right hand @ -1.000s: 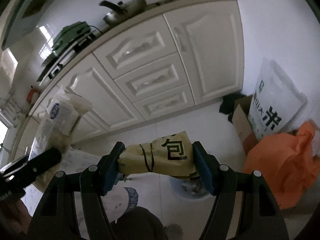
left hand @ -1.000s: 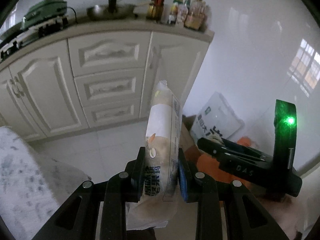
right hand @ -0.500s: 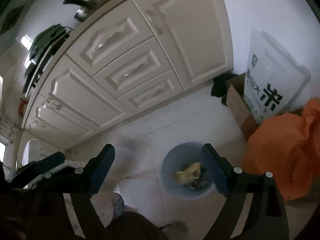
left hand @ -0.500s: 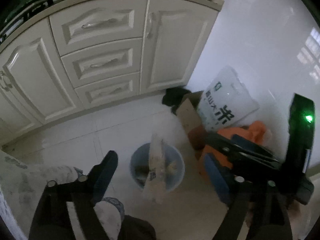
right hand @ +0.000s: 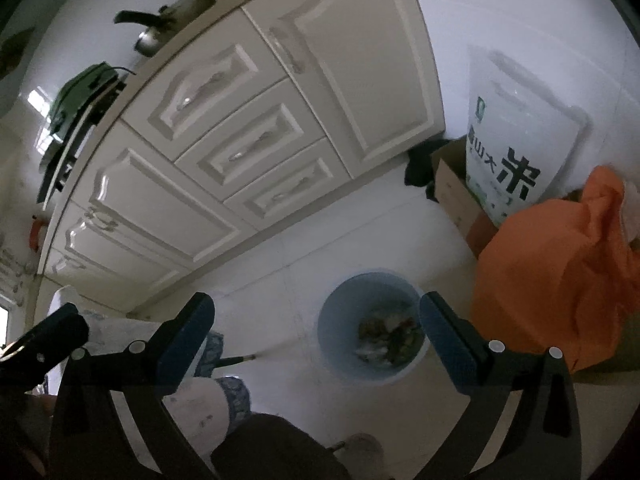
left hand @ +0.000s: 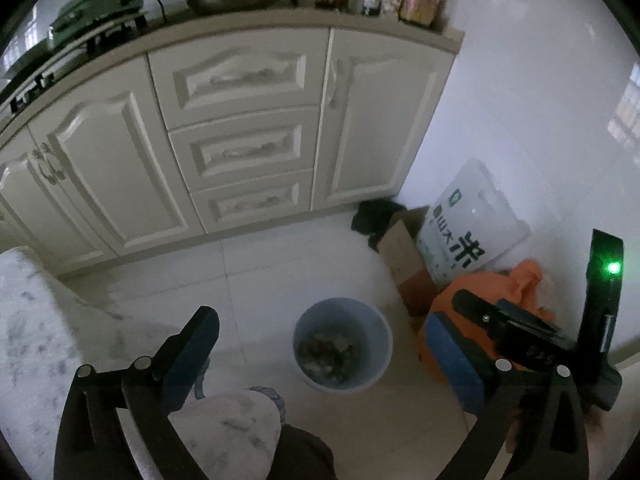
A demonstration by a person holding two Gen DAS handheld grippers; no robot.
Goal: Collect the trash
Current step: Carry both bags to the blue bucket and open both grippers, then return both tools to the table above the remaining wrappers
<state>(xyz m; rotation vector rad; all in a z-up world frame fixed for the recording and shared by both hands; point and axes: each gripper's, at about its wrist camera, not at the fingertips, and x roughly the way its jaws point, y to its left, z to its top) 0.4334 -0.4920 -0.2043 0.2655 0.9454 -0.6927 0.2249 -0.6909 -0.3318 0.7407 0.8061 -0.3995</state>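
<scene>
A light-blue waste bin (left hand: 370, 364) stands on the white tile floor, with a heap of wrappers and scraps (left hand: 324, 354) at its bottom. My left gripper (left hand: 320, 322) hovers above it, jaws still opening wide, nothing between the blue pads. In the right wrist view the same bin (right hand: 344, 320) and its trash (right hand: 384, 332) lie below my right gripper (right hand: 316, 304), whose jaws are also opening and hold nothing. The right gripper's body (left hand: 520, 336), with a green light, shows at the right of the left wrist view.
Cream kitchen cabinets (left hand: 244, 148) run behind the bin. Right of it are a cardboard box (left hand: 404, 264), a white rice bag (left hand: 472, 220) and an orange plastic bag (right hand: 560, 264). A patterned cloth (left hand: 36, 340) covers a surface at left. A person's leg and slipper (right hand: 224, 392) are below.
Both grippers let go: the pale wrapper left the left jaws and the yellow packet left the right jaws, both dropping into the bin. Both pairs of jaws spread wide.
</scene>
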